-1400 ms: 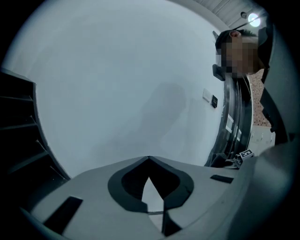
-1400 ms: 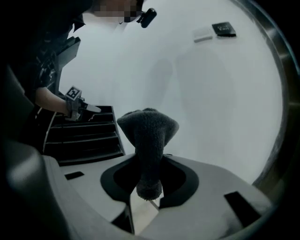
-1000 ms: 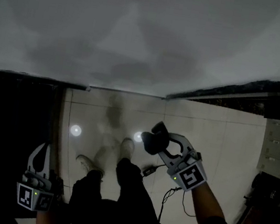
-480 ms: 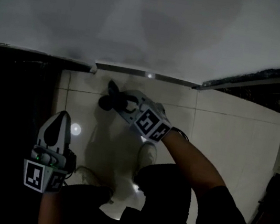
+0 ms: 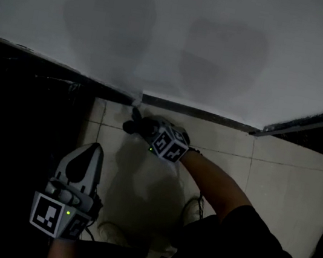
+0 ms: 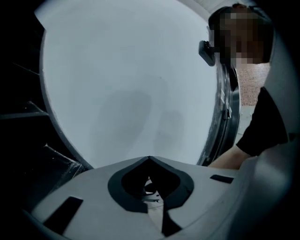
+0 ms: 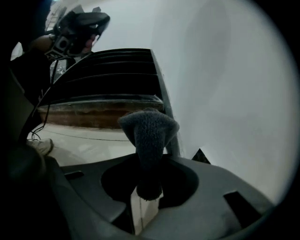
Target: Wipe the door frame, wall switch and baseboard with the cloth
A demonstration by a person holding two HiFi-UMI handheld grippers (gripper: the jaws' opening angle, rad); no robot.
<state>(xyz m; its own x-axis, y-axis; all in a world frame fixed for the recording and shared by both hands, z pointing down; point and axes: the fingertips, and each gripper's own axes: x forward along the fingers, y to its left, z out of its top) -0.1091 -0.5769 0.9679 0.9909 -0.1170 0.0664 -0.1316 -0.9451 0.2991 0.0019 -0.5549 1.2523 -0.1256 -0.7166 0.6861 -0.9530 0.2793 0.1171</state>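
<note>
Reading the markings first: each gripper's cube carries black-and-white square marker patterns, plain blocks rather than lettering, and a small green light glows beside each. The frames are dim.

Right gripper [image 5: 138, 123]: reached out on an extended arm, low, toward the corner where the dark baseboard [image 5: 201, 114] along the foot of the white wall [image 5: 184, 31] meets the black door frame [image 5: 43, 69]. Its own view shows the jaws clamped on a grey knitted cloth [image 7: 149, 133]. The cloth rises from deep between the fingers [image 7: 201, 187] as a narrow neck, then flares into a rounded wad beyond their tips. That wad sits just in front of the baseboard's end, with the ribbed mouldings of the door frame behind it and to the left. I cannot tell whether cloth and baseboard are touching or only very near.

Left gripper [image 5: 91, 151]: held back on my left, well apart from the right one, over the edge of the pale tiled floor [image 5: 276, 175] beside the dark doorway. In its own view the two jaws are pressed together at the tips with nothing caught between them, and it faces the white wall.

A pale shoe [image 5: 112, 232] shows on the tiles below.
</note>
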